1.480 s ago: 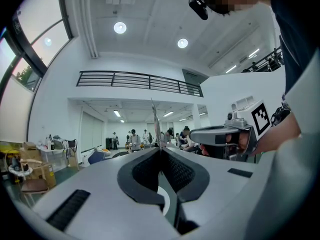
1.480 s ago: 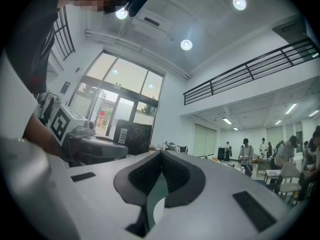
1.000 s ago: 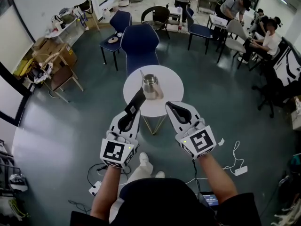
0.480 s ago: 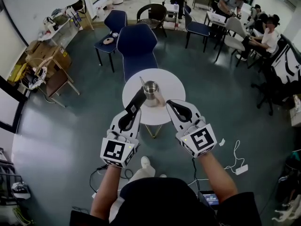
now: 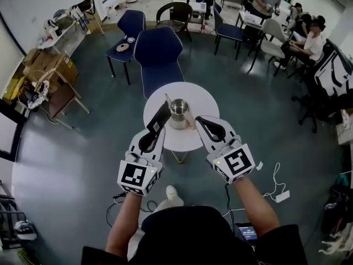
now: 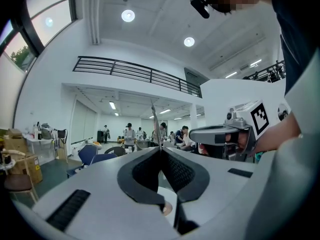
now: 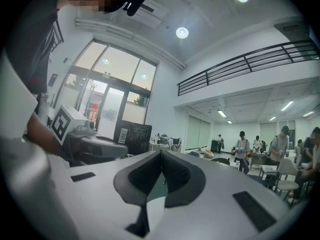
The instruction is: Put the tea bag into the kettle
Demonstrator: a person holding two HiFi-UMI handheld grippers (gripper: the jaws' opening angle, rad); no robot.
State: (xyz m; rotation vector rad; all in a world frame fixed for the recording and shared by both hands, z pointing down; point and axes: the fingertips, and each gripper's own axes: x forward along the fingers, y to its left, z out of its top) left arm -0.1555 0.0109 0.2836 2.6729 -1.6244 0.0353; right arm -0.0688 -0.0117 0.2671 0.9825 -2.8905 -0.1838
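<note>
Both forearms reach forward from the bottom of the head view, roughly parallel and slightly spread, each hand gripping its tool from behind so that the marker cubes face up toward the camera. The left tool (image 5: 164,110) points ahead and a little inward, its tip over the near left part of the round white bench (image 5: 190,143), just beside the kettle (image 5: 178,110). In the left gripper view its dark pads are pressed together along one line, and nothing can be made out pinched between them. A thin pale sliver stands above that line, but whether it belongs to the kettle or touches the tool cannot be told. The right tool (image 5: 197,121) mirrors it, angled inward with its tip over the bench to the kettle's right. Its pads also meet flush, with nothing between them. The steel kettle stands upright and open-topped near the bench's middle. A small pinkish patch (image 5: 190,124) lies on the bench against the kettle's right side, just ahead of the right tool – possibly the tea bag, though it is too small to be sure. A blue chair (image 5: 159,54) stands behind the bench.
</note>
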